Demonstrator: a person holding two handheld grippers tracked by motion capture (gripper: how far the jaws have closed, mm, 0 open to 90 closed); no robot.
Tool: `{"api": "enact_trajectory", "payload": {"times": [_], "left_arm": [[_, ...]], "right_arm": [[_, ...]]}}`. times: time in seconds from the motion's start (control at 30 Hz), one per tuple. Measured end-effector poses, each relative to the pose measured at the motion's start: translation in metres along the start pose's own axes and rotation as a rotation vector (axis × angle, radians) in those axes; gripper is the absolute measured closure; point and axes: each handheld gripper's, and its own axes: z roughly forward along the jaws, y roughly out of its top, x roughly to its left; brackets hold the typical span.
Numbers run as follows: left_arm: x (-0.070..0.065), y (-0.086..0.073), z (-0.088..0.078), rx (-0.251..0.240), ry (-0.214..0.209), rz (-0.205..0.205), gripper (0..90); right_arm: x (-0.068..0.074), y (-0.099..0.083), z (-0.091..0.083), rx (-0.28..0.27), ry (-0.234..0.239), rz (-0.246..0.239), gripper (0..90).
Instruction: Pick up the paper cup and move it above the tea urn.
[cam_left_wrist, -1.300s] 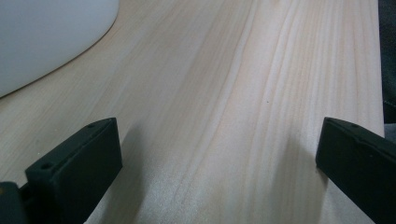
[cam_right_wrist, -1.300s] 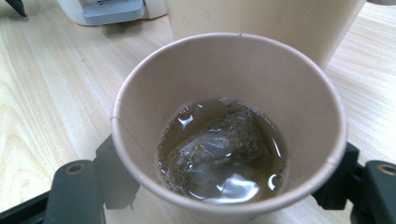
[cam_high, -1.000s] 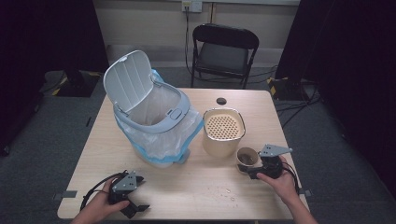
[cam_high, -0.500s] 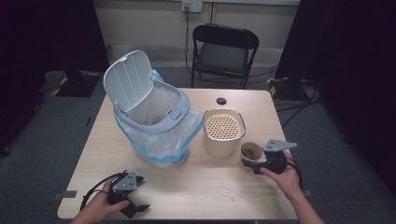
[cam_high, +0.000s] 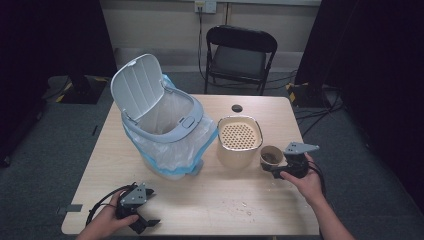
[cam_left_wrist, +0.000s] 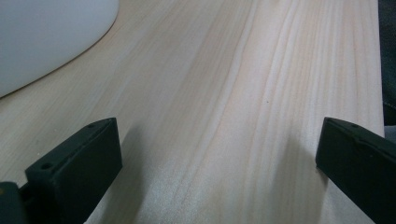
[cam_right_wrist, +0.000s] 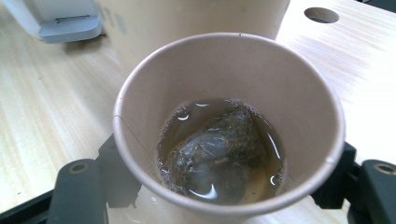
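A brown paper cup is held just right of the cream container, with my right gripper shut on its sides. In the right gripper view the cup sits between the black fingers, and a wet tea bag lies in a shallow pool of brown liquid at its bottom. My left gripper rests at the table's front left, held by a hand. Its fingers stand wide open over bare wood.
A white pedal bin with its lid up and a blue-edged plastic liner stands at the middle left. The cream container has a perforated top. A cable hole is behind it, a black folding chair beyond the table. Crumbs lie near the front.
My right gripper has carried the cup a little away from the front edge and slightly up. The left gripper has stayed where it was.
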Motion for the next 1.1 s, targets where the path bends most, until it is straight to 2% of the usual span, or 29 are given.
{"api": "enact_trajectory", "payload": {"times": [0.6, 0.9, 1.1], "left_arm": [[0.0, 0.0, 0.0, 0.0, 0.0, 0.0, 0.0], [0.0, 0.0, 0.0, 0.0, 0.001, 0.0, 0.0], [0.0, 0.0, 0.0, 0.001, 0.001, 0.0, 0.0]], "right_arm": [[-0.02, 0.009, 0.001, -0.01, -0.036, 0.016, 27.1], [-0.031, 0.023, 0.004, -0.005, -0.049, -0.01, 27.2], [-0.039, 0.029, 0.006, -0.013, -0.047, -0.004, 27.2]]}}
